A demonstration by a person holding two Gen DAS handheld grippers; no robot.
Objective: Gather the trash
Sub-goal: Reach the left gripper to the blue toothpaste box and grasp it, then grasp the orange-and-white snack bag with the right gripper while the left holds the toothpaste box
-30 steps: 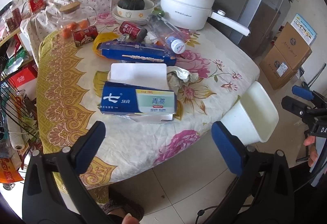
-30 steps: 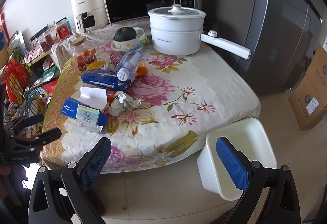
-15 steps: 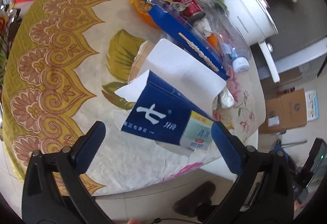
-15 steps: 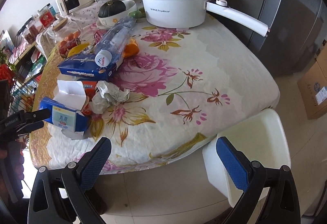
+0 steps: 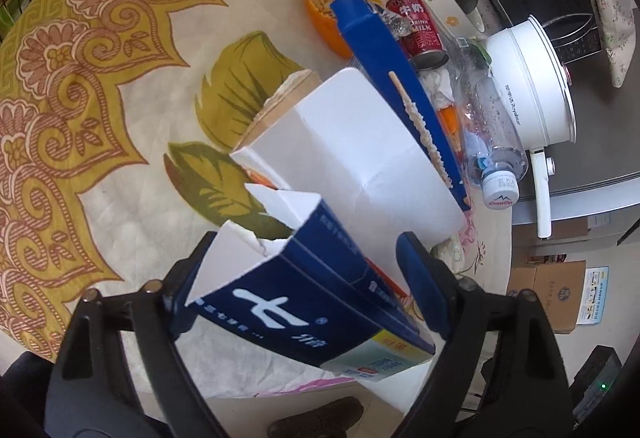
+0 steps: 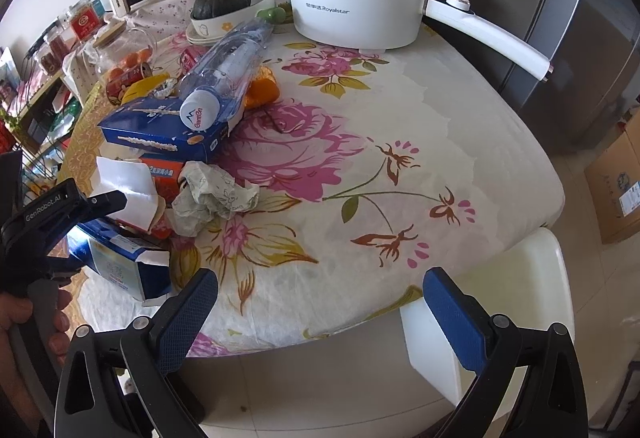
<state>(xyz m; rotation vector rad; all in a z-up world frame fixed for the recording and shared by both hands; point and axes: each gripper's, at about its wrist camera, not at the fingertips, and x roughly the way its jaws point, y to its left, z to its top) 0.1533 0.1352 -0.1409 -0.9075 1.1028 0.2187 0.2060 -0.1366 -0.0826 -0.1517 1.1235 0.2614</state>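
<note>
A torn blue toothpaste box [image 5: 288, 310] with a white flap lies near the table's front edge, also in the right wrist view as the blue box [image 6: 116, 258]. My left gripper [image 5: 306, 236] straddles it from above. Its jaws are closing with the box between them, and the pads sit close to its sides without clearly pressing. Behind the box lie a crumpled paper [image 6: 212, 194], a long blue biscuit box [image 6: 160, 134], a clear plastic bottle [image 6: 228, 74] and a red milk can [image 5: 420, 26]. My right gripper [image 6: 320, 274] hangs open and bare over the table's front edge.
A white bin [image 6: 540, 278] stands on the floor by the table's right corner. A white electric pot [image 6: 356, 10] with a long handle, a bowl holding a squash [image 6: 224, 2] and a glass jar [image 6: 128, 46] stand at the back. A hand [image 6: 24, 322] holds the left gripper.
My left gripper rolled, sank towards the table and came down around the blue toothpaste box, its jaws narrowing. My right gripper moved nearer to the table's front edge and stayed open.
</note>
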